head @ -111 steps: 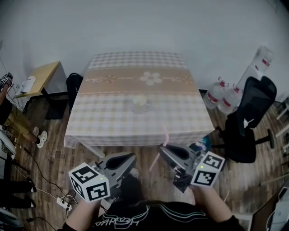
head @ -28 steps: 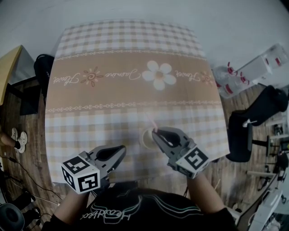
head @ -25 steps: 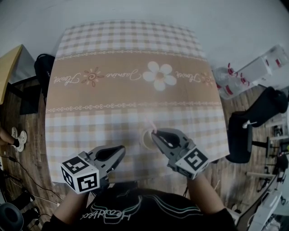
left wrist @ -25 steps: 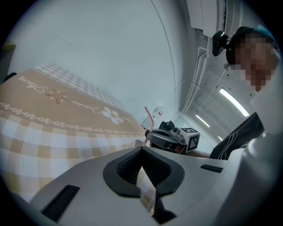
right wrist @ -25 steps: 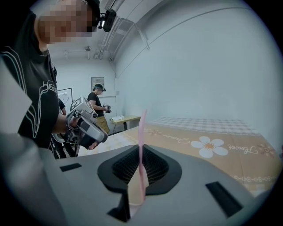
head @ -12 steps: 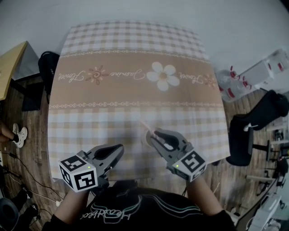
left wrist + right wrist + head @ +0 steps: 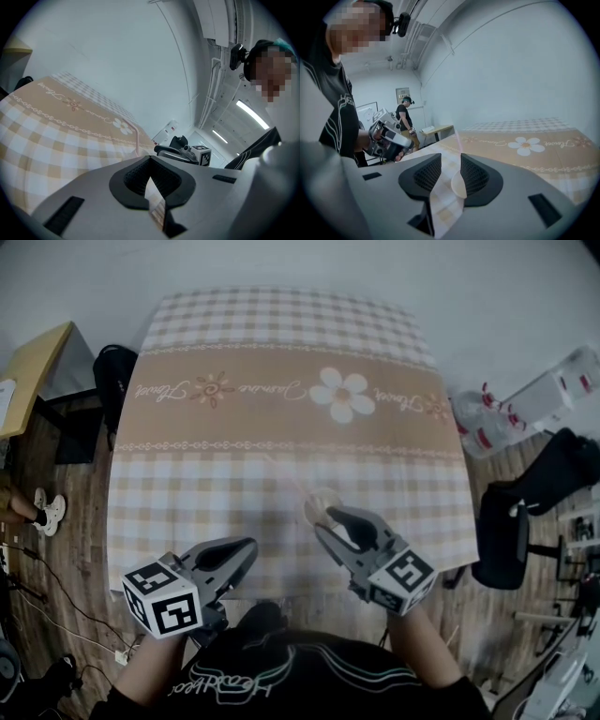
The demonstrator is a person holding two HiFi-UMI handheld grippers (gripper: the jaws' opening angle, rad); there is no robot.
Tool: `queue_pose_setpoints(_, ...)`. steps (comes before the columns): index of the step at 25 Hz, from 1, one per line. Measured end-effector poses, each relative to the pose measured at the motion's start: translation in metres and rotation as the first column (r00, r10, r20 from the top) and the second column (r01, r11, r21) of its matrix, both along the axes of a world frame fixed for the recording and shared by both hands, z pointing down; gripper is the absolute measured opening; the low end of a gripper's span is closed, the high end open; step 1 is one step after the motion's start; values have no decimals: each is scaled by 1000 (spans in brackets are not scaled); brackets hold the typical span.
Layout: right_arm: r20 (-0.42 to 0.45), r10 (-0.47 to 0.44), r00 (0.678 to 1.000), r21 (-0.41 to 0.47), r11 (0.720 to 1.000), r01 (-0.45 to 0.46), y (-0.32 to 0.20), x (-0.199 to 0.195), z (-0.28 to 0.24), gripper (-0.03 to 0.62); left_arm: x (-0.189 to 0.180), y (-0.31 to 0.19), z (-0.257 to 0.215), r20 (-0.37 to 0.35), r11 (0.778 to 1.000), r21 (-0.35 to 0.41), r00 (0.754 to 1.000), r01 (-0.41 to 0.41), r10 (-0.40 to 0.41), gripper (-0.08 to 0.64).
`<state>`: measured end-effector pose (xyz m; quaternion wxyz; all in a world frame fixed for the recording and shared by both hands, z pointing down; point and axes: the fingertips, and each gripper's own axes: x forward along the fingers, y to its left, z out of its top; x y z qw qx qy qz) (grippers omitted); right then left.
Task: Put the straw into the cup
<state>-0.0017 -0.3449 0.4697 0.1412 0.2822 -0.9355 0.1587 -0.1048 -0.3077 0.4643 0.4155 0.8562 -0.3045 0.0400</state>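
The straw (image 7: 291, 482) is thin and pale pink. It stands in the cup (image 7: 322, 504) on the checked counter (image 7: 234, 427) and leans away to the left. The cup is see-through and hard to make out. My right gripper (image 7: 451, 161) is just beside the cup. Its fingers are opening and press on nothing, with the cup's rim between them. My left gripper (image 7: 246, 549) is off to the left, fingers clenched on nothing. My right fingers hide the cup's near side.

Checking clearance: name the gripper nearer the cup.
Right. The right gripper, jaws opening with nothing between, sits right at the cup; the left gripper is apart, to its left.
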Motion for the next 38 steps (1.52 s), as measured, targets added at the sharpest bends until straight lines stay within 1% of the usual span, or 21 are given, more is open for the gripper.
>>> queue_pose_setpoints(4, 160, 16, 987, -69, 998, -5, 23, 8, -21, 120, 8, 18, -12, -21, 1000, 16, 1000, 24, -23, -3)
queue_pose_setpoints(7, 221, 9, 975, -103, 995, 14, 45, 14, -37, 120, 20, 38, -24, -28, 999, 36, 1000, 15, -14, -3)
queue_pose_setpoints(10, 238, -11, 971, -99, 994, 35, 71, 23, -53, 120, 37, 58, -40, -22, 998, 69, 1000, -8, 10, -3)
queue_pose_setpoints(14, 216, -54, 975, -66, 995, 70, 113, 35, -67, 107, 59, 86, -60, -20, 993, 119, 1000, -19, 22, -3)
queue_pose_setpoints(18, 253, -97, 963, -31, 994, 108, 150, 45, -85, 52, 73, 111, -77, -4, 985, 170, 1000, -17, 18, -3)
queue_pose_setpoints(20, 267, -115, 957, -14, 992, 124, 169, 49, -95, 38, 80, 126, -89, 5, 979, 202, 1000, -20, 19, -3)
queue_pose_setpoints(23, 319, -135, 938, -6, 990, 144, 193, 57, -115, 29, 89, 149, -109, 7, 967, 254, 1000, -22, 21, -3)
queue_pose_setpoints(25, 353, -144, 925, -6, 988, 156, 209, 60, -127, 21, 91, 162, -122, -4, 956, 292, 1000, 0, 1, -3)
queue_pose_setpoints(27, 362, -149, 920, -3, 987, 161, 224, 62, -136, 14, 93, 175, -136, -23, 942, 334, 999, 30, -23, -3)
queue_pose_setpoints(29, 358, -155, 921, 10, 987, 162, 239, 64, -145, 12, 96, 189, -148, -34, 927, 373, 999, 42, -31, -3)
queue_pose_setpoints(34, 352, -175, 919, 65, 985, 162, 272, 72, -160, 12, 114, 225, -168, -17, 900, 436, 1000, 4, 4, -3)
queue_pose_setpoints(36, 358, -179, 916, 75, 984, 163, 283, 76, -164, 12, 121, 239, -172, -15, 895, 446, 1000, -9, 18, -3)
queue_pose_setpoints(38, 363, -184, 914, 84, 983, 165, 293, 79, -169, 12, 126, 251, -175, -20, 895, 446, 999, -16, 28, -3)
